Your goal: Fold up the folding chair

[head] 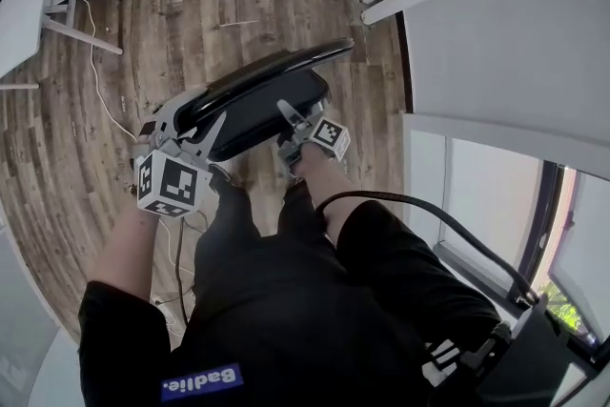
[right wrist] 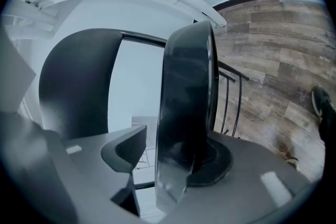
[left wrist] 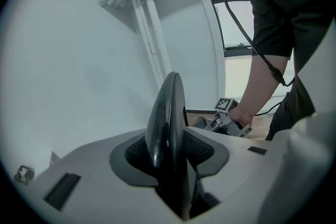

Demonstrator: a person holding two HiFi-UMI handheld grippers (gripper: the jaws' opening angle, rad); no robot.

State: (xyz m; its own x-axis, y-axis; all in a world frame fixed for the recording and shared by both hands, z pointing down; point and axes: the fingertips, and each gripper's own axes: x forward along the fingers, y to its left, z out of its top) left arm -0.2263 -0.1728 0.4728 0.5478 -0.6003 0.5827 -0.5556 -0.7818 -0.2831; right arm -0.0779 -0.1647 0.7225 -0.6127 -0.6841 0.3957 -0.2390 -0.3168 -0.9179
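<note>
Left gripper [head: 208, 131] is clenched on the near rim of the folding chair's black seat [head: 259, 105]. The right gripper [head: 294, 123] straddles the same rim, one pad touching and the other just clear. The backrest [head: 286, 62] curves just beyond, over the plank floor [head: 219, 5]. A white desk [head: 496, 24] crowds the right side. Ahead and left the floor lies open up to a thin cable [head: 95, 76].

grey-brown plank floor [head: 219, 14], white walls [head: 496, 52], daylit window [head: 577, 243], perhaps a white table's legs [head: 81, 31] at left.
</note>
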